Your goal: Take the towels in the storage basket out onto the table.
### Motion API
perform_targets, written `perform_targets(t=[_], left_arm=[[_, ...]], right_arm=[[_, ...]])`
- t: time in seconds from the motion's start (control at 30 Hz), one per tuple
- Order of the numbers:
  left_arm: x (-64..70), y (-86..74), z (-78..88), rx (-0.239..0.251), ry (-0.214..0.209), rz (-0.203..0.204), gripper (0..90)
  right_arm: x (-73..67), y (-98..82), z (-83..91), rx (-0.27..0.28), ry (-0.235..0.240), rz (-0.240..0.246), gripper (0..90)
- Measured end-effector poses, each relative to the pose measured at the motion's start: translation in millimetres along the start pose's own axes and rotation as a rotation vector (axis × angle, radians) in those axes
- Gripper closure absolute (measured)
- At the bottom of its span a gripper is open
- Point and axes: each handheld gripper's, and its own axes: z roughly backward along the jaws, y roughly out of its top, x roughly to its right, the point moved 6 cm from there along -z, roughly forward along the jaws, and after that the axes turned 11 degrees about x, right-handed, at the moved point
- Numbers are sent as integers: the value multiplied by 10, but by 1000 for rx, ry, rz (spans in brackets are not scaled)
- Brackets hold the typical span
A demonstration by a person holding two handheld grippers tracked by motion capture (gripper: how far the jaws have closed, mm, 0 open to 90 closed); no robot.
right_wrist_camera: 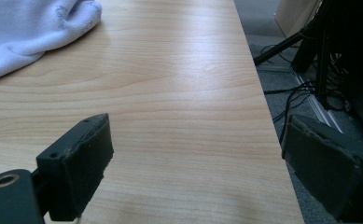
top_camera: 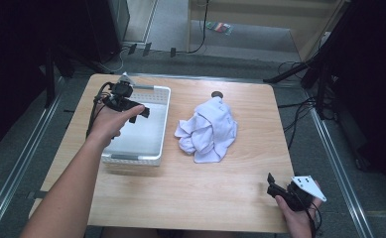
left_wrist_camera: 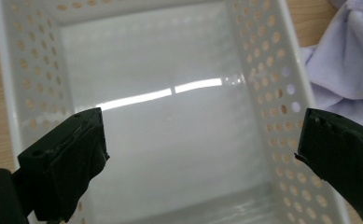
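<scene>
In the high view a pale wooden table [top_camera: 220, 198] carries a white perforated basket [top_camera: 161, 124] at left of centre and a crumpled white cloth [top_camera: 209, 130] at mid-frame, with the left gripper [top_camera: 142, 112] over the basket and the right gripper [top_camera: 272, 187] at lower right. The left gripper view looks into the bare, glossy basket [left_wrist_camera: 268, 70] between jaws held wide apart, the cloth [left_wrist_camera: 352, 56] at upper right. The right gripper view has its jaws spread over bare wood [right_wrist_camera: 179, 93], the cloth [right_wrist_camera: 25, 28] at upper left.

Hidden, cropped and unclear

Your left hand [top_camera: 112, 122] covers part of the white basket's [top_camera: 161, 126] floor in the high view. The white cloth [left_wrist_camera: 345, 65] is cut off by the left gripper view's right edge. A small dark object [top_camera: 218, 93] behind the cloth on the tabletop [top_camera: 190, 193] is too small to identify.
</scene>
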Motion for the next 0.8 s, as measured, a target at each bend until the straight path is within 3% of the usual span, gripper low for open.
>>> perform_targets(t=[0.03,0.43,0.8], left_arm=[[0,0,0,0,0,0,15],[-588,-281,184,28,45,70,16],[-835,-493,321,46,63,87,16]], right_arm=[[0,0,0,0,0,0,87],[-1,-1,-1,-3,-2,2,87],[-2,-2,-3,-7,-5,4,87]])
